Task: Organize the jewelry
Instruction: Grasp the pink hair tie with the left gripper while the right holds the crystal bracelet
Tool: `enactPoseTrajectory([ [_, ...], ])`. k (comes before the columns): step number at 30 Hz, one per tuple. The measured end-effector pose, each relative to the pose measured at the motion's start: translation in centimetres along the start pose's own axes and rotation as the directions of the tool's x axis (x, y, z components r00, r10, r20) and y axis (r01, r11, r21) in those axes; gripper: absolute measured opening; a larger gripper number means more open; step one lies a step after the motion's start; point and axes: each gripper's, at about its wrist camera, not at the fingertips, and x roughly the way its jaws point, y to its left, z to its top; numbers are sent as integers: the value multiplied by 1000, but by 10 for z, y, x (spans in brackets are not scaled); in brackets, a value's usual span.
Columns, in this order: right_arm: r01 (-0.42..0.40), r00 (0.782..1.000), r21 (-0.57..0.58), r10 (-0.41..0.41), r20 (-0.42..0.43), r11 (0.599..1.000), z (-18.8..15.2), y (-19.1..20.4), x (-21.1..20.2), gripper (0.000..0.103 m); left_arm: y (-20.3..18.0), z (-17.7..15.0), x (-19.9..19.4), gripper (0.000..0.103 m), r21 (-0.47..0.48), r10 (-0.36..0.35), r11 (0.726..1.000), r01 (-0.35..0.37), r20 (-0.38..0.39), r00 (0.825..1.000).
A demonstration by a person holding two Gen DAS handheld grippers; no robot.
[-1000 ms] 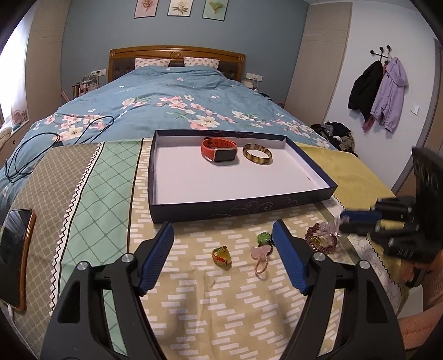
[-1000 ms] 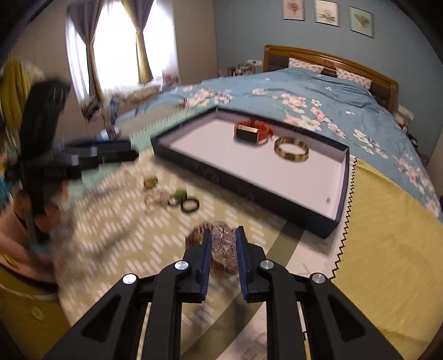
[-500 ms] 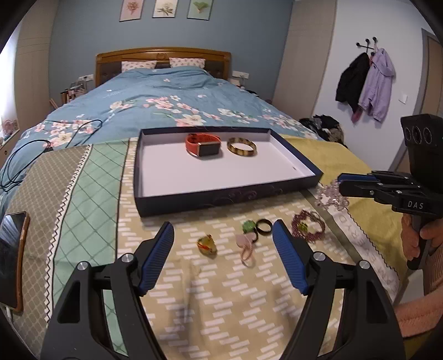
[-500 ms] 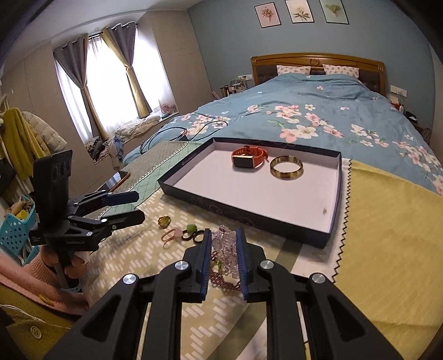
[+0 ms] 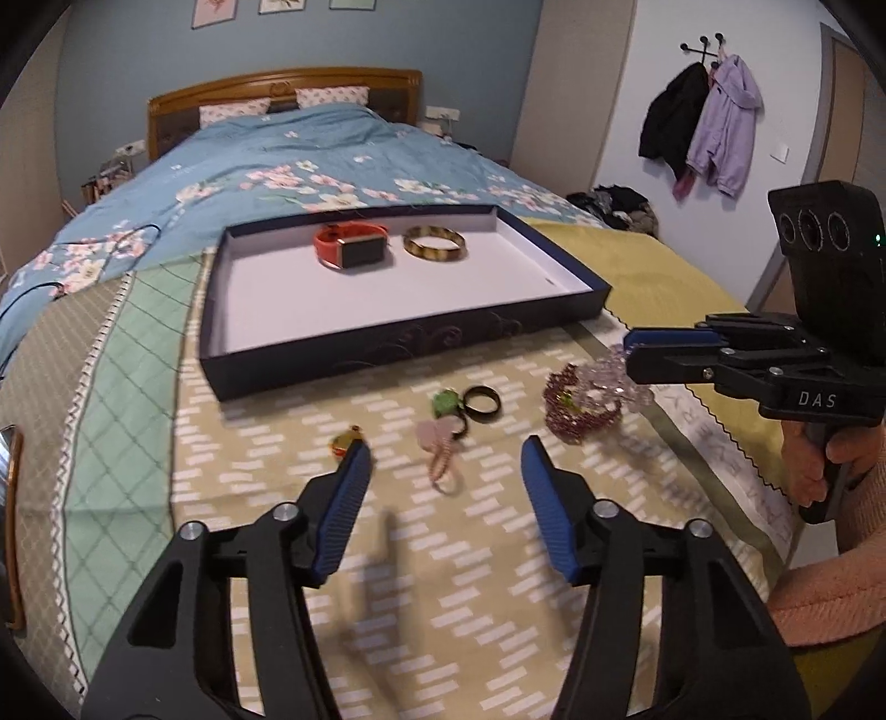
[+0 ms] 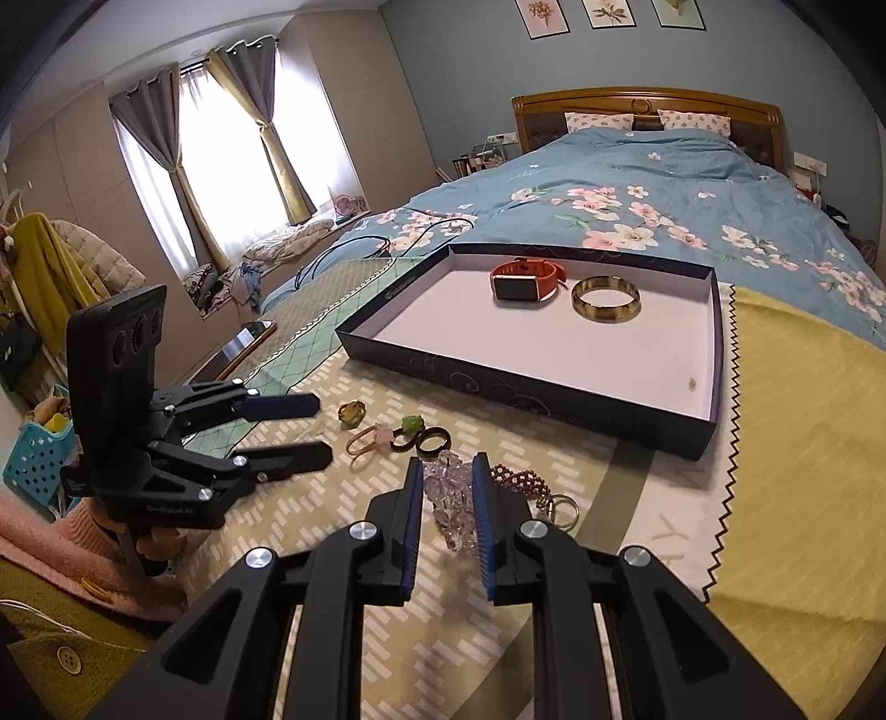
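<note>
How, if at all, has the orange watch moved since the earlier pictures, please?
No; the orange watch still lies beside the bangle by the far wall of the tray.

Blue wall [image 5: 138, 50], wooden headboard [image 6: 642, 105], floral bedspread [image 6: 637, 194], curtained bright window [image 6: 221, 166].

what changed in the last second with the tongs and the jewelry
The left tongs are closing, narrower than before, with the pink charm between the tips, not yet pinched. The right tongs stay clamped on the clear bead bracelet. The watch and bangle stay in the tray.
</note>
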Motion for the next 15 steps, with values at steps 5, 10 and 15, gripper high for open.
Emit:
enactPoseTrajectory([
  [5,-5,1000,10,5,1,1000,-1,-1,1,16,-5,4,15,42,-11,-34,999,34,-44,998],
  [10,-12,1000,19,11,7,1000,-2,-3,1,16,-2,10,29,41,-35,-21,999,19,-73,997],
  [15,-20,1000,27,19,7,999,-3,-5,3,16,6,14,42,33,-74,-27,997,19,-103,994],
])
